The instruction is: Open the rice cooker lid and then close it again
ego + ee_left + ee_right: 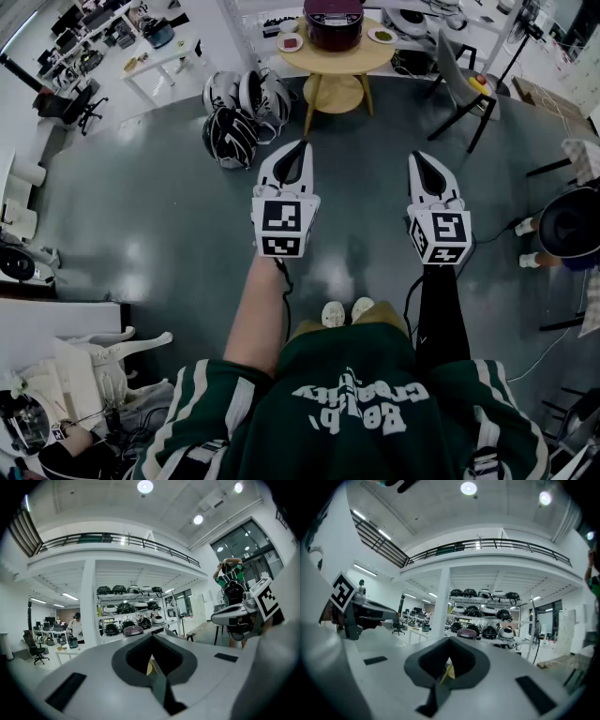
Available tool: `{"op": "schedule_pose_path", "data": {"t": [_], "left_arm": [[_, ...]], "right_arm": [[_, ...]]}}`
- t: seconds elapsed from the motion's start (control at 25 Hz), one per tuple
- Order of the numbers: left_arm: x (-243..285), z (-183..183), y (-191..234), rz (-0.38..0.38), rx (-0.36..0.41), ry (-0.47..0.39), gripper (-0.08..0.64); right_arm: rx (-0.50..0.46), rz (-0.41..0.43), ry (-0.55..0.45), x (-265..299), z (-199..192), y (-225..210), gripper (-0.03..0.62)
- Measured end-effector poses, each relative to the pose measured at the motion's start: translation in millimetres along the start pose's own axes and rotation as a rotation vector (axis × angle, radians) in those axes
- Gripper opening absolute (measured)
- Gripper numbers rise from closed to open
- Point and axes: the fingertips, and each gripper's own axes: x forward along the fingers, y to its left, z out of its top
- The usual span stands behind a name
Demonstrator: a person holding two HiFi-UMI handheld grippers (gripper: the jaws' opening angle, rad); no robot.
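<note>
While the left hand-held gripper (302, 143) points level down the room, its jaws are clenched together with nothing between them; the right hand-held gripper (416, 156) points the same way, likewise clenched and empty; the two sit side by side, apart, over the grey floor (141, 206). Well ahead of them the rice cooker (334, 21) stands on a round wooden surface (342, 62), its dark lid down; neither gripper touches it. One dish (291, 42) lies just left of the cooker; a second dish (382, 36) lies just right. Helmets (231, 137) lie clustered on the floor left of the surface's legs; a chair (464, 89) stands to its right; a person (570, 225) shows at the right edge. Behind the cooker, in the gripper views, shelves (126, 606) carry more helmets.
</note>
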Motion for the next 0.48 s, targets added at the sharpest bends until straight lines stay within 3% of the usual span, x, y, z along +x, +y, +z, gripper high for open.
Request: {"op": "schedule_pose_path", "data": {"t": [0.48], "left_arm": [[-19, -7, 17, 0.022, -0.007, -0.014, 0.0]], "right_arm": [[0.034, -0.003, -0.032, 4, 4, 21, 0.008]]}}
